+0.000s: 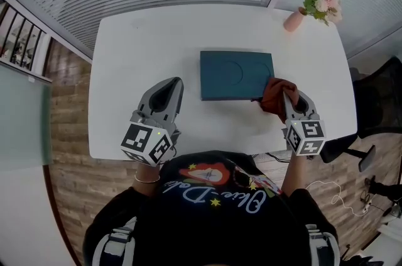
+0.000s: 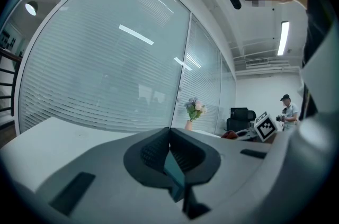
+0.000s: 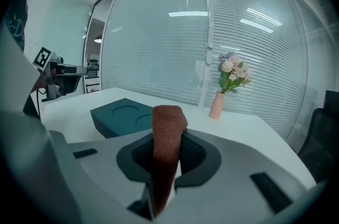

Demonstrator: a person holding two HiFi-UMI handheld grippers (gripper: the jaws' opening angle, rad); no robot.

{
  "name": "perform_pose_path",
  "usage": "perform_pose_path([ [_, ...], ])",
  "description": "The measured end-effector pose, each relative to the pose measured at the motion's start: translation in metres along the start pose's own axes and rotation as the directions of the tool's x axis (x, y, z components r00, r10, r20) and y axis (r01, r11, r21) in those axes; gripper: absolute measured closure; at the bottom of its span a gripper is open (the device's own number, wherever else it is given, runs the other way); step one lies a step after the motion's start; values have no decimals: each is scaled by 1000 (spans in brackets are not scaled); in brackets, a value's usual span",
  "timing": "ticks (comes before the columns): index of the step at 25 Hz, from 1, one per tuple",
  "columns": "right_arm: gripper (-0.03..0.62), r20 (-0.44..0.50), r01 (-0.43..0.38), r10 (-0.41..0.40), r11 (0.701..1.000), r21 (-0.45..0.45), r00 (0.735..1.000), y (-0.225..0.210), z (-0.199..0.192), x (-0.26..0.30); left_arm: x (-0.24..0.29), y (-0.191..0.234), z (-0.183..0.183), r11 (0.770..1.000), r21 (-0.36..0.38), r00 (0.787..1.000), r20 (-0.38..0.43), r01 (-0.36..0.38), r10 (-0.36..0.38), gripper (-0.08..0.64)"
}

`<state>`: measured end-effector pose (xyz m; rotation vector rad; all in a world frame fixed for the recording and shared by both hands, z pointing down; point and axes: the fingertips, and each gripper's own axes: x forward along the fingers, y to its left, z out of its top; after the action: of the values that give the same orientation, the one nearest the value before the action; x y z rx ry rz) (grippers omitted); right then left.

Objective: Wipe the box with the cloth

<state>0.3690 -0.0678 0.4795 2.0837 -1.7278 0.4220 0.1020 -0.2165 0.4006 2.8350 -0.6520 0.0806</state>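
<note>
Wide white desk (image 1: 125, 70) fills the middle of the head view, and square in its centre lies the dark teal box (image 1: 235, 74), flat, with round recesses pressed into its lid. Left tongs (image 1: 176, 83) sit over the desk just left of the box, apart from it. The left gripper view shows them clenched tip to tip with nothing gripped. Right tongs (image 1: 290, 97) are at the box's near right corner, clamped tight on the rust-brown cloth (image 1: 276, 95). In the right gripper view, that cloth (image 3: 168, 138) stands up as a folded band between the jaws, with the box (image 3: 124, 116) beyond it to the left. Far right corner of the desk: a small pink vase (image 1: 293, 19) of flowers, well apart from the box.
</note>
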Motion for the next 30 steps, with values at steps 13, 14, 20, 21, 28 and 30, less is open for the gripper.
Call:
perform_pose_path([
  [13,541,240,108,-123,991,78,963,-17,48,-33,0,-4,0,1000,2,1000,1,-2,2,555],
  [14,541,276,91,-117,990,107,954,-16,55,-37,0,-6,0,1000,2,1000,2,0,0,555],
  [20,541,406,16,-83,986,167,910,-6,83,-52,0,-11,0,1000,7,1000,5,2,-2,555],
  [21,543,412,10,-79,986,166,908,-5,86,-53,0,-11,-1,1000,7,1000,4,2,-2,555],
  [28,546,406,3,-59,991,137,912,2,90,-54,-2,-12,-2,1000,4,1000,-2,-4,4,555],
  [30,546,418,-19,-57,984,175,907,1,89,-55,-1,-13,-2,1000,4,1000,-2,-3,3,555],
])
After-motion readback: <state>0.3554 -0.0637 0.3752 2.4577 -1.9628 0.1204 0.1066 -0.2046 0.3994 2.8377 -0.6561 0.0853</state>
